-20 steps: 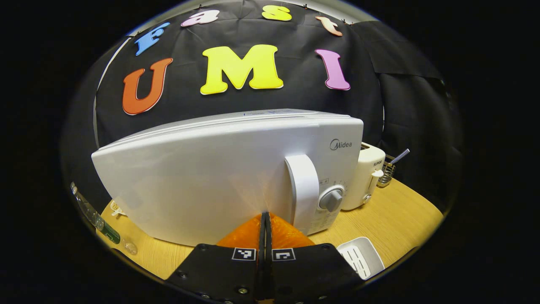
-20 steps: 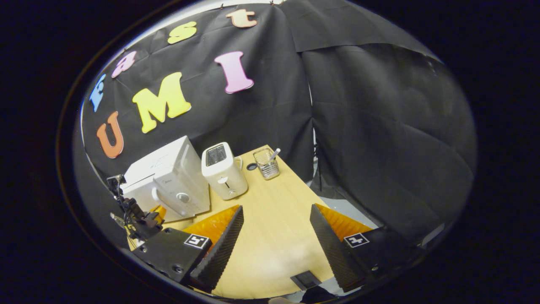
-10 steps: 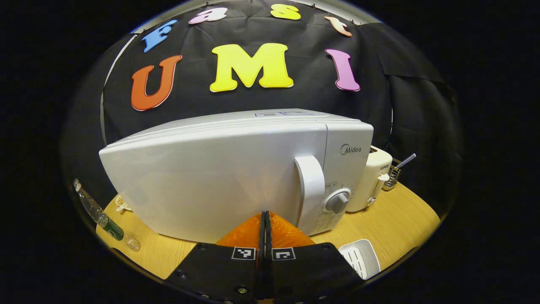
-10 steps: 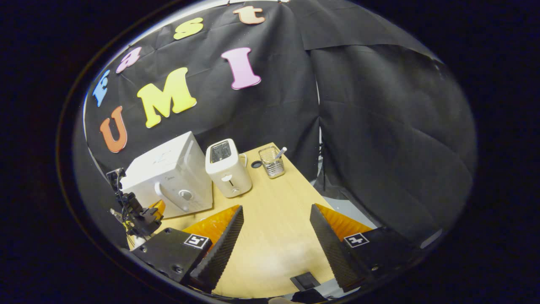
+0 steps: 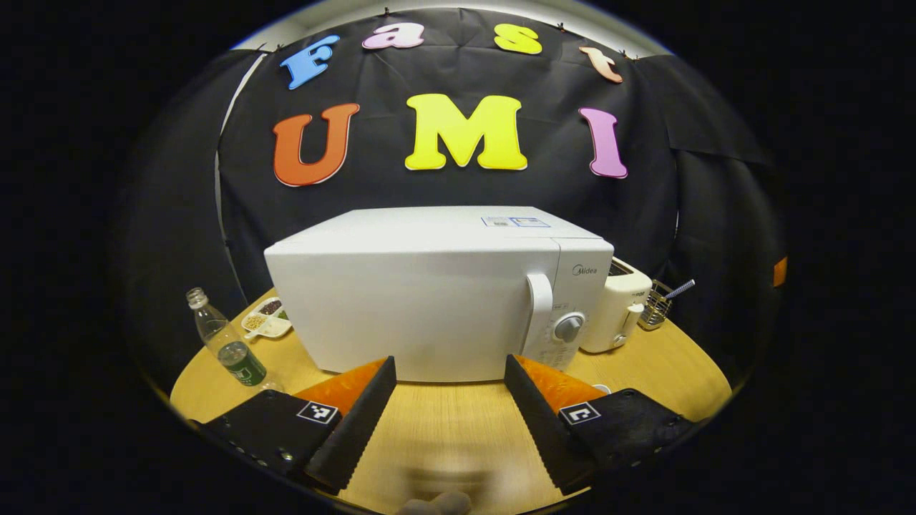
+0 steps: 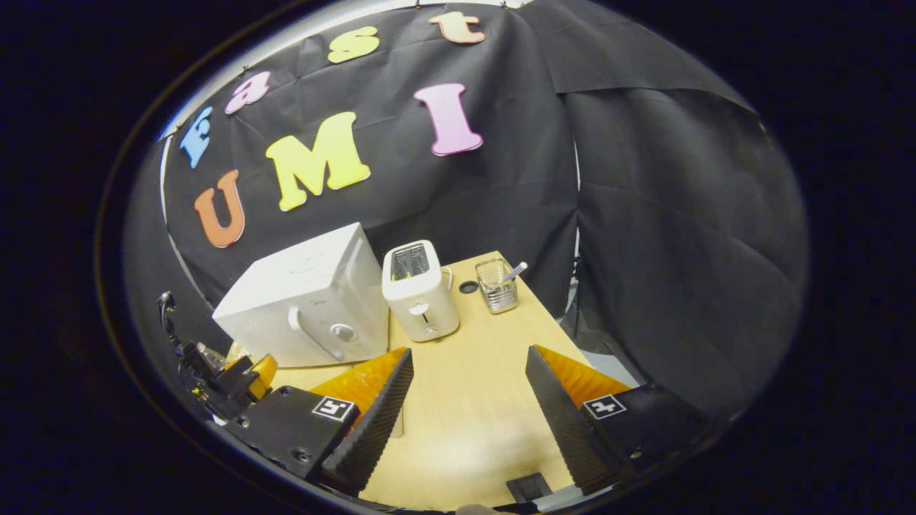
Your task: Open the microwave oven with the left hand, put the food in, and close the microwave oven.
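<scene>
The microwave (image 5: 436,293) stands shut. The left gripper (image 5: 449,411) hangs just before it, fingers wide, holding nothing. The right gripper (image 6: 469,408), likewise wide and empty, hovers farther off, apparently idle.

toaster (image 5: 617,306) upright | wire basket (image 5: 654,310) beside it | bottle (image 5: 229,342) standing | snack dish (image 5: 266,320) behind

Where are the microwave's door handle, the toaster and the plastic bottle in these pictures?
door handle (image 5: 542,315), left gripper view, middle of the upright white bar.
toaster (image 6: 422,300), right gripper view, its front face.
plastic bottle (image 5: 230,348), left gripper view, the clear body above the green label.
</scene>
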`<state>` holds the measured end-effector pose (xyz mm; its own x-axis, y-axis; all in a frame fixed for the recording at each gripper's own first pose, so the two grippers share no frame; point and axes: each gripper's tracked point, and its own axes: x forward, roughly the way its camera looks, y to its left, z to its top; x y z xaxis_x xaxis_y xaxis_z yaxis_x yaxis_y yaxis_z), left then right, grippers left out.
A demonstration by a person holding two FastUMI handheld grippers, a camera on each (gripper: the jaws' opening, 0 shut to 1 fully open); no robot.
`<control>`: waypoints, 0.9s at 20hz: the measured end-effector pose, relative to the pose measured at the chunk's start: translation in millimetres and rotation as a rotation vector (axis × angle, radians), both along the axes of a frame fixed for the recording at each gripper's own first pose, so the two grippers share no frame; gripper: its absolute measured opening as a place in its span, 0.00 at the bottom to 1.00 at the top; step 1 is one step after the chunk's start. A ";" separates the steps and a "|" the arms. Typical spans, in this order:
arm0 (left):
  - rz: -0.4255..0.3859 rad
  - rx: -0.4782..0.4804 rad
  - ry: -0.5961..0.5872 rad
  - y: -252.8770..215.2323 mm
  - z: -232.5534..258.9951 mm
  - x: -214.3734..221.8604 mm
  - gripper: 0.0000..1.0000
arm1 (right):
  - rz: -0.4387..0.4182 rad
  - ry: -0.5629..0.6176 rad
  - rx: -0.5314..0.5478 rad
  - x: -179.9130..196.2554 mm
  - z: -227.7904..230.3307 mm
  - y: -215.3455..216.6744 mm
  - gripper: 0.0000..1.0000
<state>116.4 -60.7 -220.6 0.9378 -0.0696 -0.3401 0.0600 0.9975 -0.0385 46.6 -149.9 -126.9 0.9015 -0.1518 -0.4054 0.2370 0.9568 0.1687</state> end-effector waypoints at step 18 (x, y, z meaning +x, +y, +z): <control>-0.004 -0.004 -0.280 73.7 211.8 -131.5 0.96 | 0.201 -0.350 -0.132 -44.7 124.0 156.3 1.00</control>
<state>-15.1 13.0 -8.8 0.9950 -0.0738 -0.0671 0.0724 0.9971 -0.0240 1.9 6.4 -2.9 0.9982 0.0105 -0.0586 -0.0059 0.9969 0.0786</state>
